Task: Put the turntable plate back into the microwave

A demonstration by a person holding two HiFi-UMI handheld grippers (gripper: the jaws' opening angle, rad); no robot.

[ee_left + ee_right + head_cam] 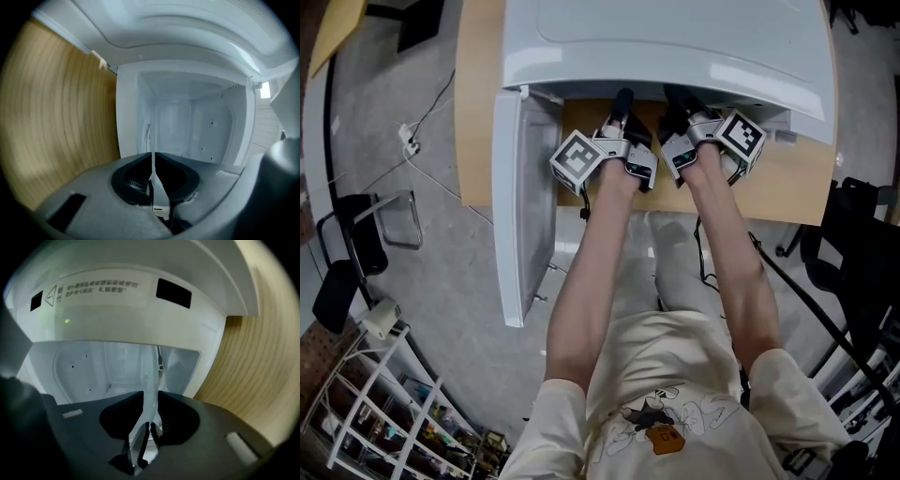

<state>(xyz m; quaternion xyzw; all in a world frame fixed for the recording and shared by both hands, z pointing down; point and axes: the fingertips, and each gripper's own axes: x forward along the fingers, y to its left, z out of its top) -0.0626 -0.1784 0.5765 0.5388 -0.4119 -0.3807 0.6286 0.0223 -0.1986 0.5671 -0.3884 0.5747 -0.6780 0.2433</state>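
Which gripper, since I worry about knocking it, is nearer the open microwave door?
Left. The left gripper sits just beside the open door; the right gripper is farther away, on the left gripper's far side. Both grip the turntable plate.

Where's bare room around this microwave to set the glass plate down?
Inside the microwave cavity, between its white walls, nothing shows. Bare wooden table lies left of the open door. Crowded: the opening, where the left gripper and right gripper hold the turntable plate.
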